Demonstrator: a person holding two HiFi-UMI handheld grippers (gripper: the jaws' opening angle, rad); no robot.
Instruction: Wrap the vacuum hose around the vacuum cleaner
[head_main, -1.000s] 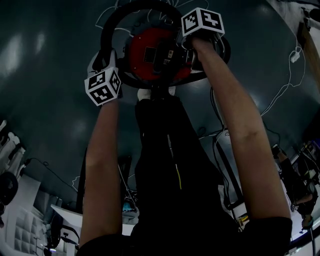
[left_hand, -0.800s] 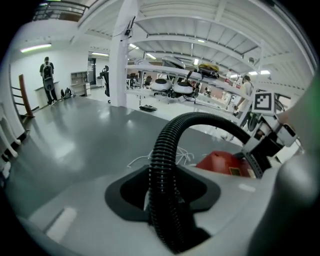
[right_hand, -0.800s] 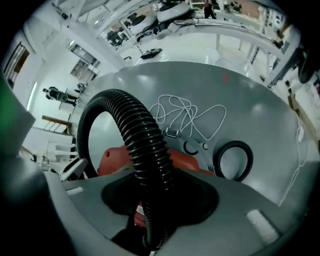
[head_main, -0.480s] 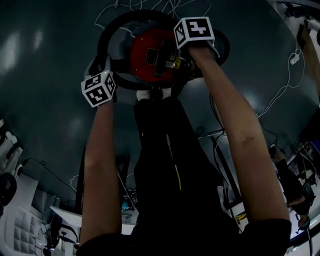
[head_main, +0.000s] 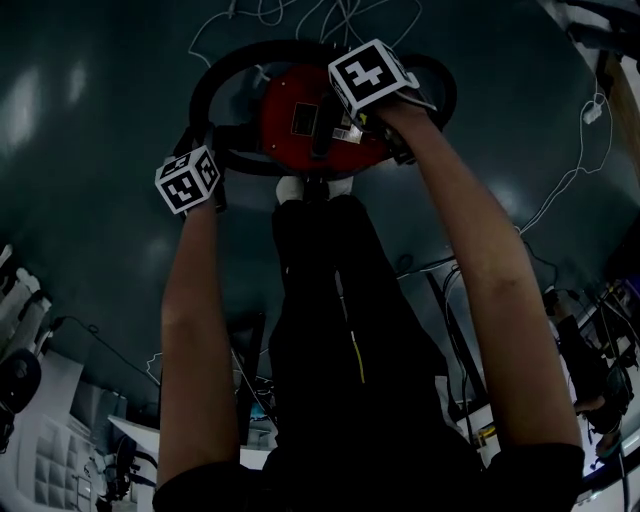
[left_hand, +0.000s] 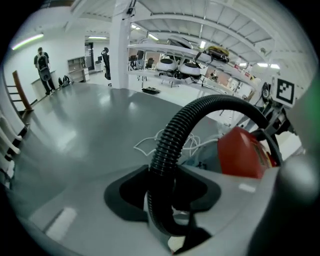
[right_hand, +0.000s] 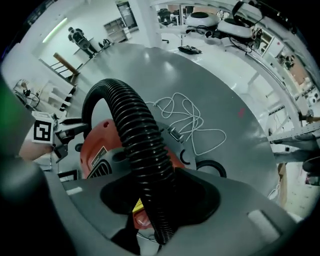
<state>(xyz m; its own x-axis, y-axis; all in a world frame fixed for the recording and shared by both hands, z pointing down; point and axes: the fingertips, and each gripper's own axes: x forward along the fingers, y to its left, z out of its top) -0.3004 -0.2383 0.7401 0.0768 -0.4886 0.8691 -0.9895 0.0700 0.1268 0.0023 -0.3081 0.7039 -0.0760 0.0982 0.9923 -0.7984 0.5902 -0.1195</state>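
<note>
Jaws of the left gripper (left_hand: 165, 200) stand at a narrow gap, clamped on the black ribbed vacuum hose (left_hand: 171, 142). The hose rises straight out of them, then bends over to the right in an arch toward the red vacuum cleaner (left_hand: 241, 152). Jaws of the right gripper (right_hand: 159, 210) grip the same hose, held apart only by its width. From them the hose climbs, curls over to the left and comes down at the far left side of the cleaner, whose red body lies directly below and just beyond these jaws. A yellow label (right_hand: 136, 205) on the cleaner shows just under the right jaws, beside the hose.

Seen from the head view, the hose forms a loop around the cleaner on the dark floor (head_main: 90, 150). The left jaws hold it at the loop's left side, just beside the cleaner. The right jaws hold it over the cleaner's right half and point down at it. The two pairs of jaws are near each other, with the cleaner's body between them. A loose white cable (right_hand: 192, 117) lies in tangled coils on the floor beyond both pairs of jaws, past the cleaner. The person's white shoe tips (head_main: 300, 187) sit on the near side of the cleaner, behind and between the two pairs of jaws. Far beyond the jaws, another person (left_hand: 43, 62) stands at the edge of the hall.
</note>
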